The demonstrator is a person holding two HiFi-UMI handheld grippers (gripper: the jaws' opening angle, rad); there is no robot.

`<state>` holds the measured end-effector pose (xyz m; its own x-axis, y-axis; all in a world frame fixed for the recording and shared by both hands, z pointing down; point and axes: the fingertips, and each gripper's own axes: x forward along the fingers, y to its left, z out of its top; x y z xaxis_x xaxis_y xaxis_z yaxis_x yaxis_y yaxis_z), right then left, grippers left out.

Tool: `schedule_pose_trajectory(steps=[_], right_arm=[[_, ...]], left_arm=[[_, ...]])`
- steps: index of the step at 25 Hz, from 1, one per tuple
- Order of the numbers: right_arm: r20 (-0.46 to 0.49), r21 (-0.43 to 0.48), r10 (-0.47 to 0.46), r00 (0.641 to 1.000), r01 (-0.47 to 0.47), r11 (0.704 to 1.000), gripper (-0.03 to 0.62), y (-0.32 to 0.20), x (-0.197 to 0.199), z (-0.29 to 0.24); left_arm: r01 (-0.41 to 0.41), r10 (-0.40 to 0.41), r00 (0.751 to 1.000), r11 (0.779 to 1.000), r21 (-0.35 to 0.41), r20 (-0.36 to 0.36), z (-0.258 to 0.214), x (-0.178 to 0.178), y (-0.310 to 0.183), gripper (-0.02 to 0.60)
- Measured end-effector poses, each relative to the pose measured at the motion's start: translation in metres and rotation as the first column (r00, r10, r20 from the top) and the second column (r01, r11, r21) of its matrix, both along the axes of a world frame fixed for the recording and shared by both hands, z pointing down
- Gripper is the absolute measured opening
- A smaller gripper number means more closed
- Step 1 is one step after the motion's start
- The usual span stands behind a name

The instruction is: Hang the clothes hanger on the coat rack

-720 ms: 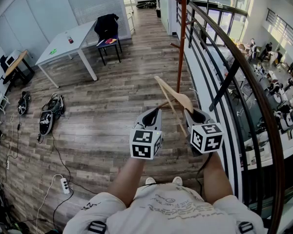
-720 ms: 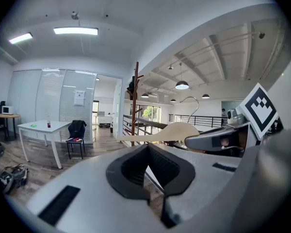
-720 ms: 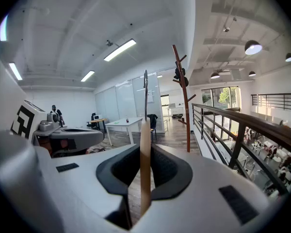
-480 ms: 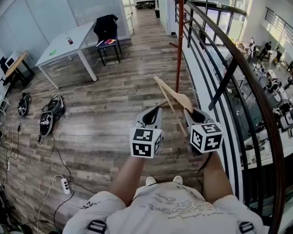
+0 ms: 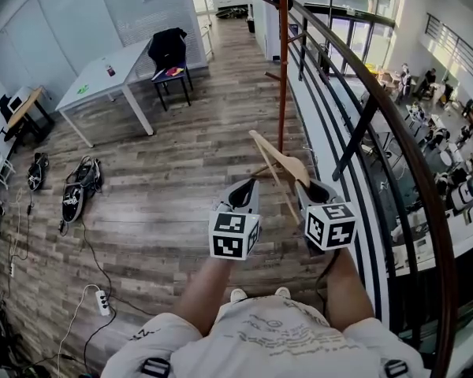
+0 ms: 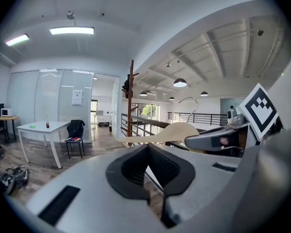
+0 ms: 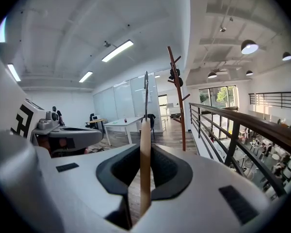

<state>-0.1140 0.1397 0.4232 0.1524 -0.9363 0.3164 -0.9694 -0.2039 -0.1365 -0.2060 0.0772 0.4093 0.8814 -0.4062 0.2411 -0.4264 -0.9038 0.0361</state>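
A pale wooden hanger (image 5: 277,166) with a metal hook is held out in front of me, tilted, in the head view. My right gripper (image 5: 306,184) is shut on its lower end. In the right gripper view the hanger (image 7: 145,164) stands edge-on between the jaws, with its hook (image 7: 146,89) above. My left gripper (image 5: 246,186) hangs just to the left, shut and empty, and sees the hanger (image 6: 167,132) to its right. The red-brown coat rack (image 5: 283,69) rises straight ahead by the railing, well beyond the hanger, and also shows as coat rack (image 7: 178,101) and coat rack (image 6: 131,101).
A dark curved railing (image 5: 363,124) runs along the right, with a drop to a lower floor behind it. A white table (image 5: 102,77) and a chair with a dark jacket (image 5: 171,47) stand at the far left. Bags (image 5: 79,189) and a power strip (image 5: 104,299) lie on the wooden floor.
The coat rack and the room have slid slightly left in the head view. Both grippers and the hanger keep the same pose, and the grip is unchanged.
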Motion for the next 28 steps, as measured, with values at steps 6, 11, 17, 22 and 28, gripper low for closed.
schedule_pose_trajectory(steps=[6, 11, 17, 22, 28], right_arm=[[0.002, 0.003, -0.011, 1.0, 0.011, 1.0, 0.052, 0.011, 0.024, 0.001], [-0.012, 0.012, -0.034, 0.999, 0.034, 0.999, 0.052, 0.021, 0.049, -0.006], [-0.026, 0.013, -0.077, 0.997, 0.077, 0.997, 0.052, 0.031, 0.059, 0.002], [-0.025, 0.014, -0.114, 0.993, 0.114, 0.993, 0.052, 0.029, 0.064, 0.002], [-0.028, 0.019, -0.12, 0.992, 0.121, 0.992, 0.052, 0.013, 0.075, 0.008]], left_arm=[[0.012, -0.012, 1.0, 1.0, -0.005, 0.009, 0.003, 0.022, 0.01, 0.003], [0.026, -0.026, 1.0, 1.0, 0.001, 0.005, -0.002, 0.047, 0.022, 0.003], [0.051, -0.051, 0.999, 0.999, -0.006, -0.015, 0.007, 0.055, 0.038, 0.003], [0.061, -0.061, 0.998, 0.998, -0.019, -0.004, 0.012, 0.064, 0.038, 0.003], [0.051, -0.052, 0.999, 0.998, -0.028, -0.004, 0.02, 0.079, 0.025, 0.003]])
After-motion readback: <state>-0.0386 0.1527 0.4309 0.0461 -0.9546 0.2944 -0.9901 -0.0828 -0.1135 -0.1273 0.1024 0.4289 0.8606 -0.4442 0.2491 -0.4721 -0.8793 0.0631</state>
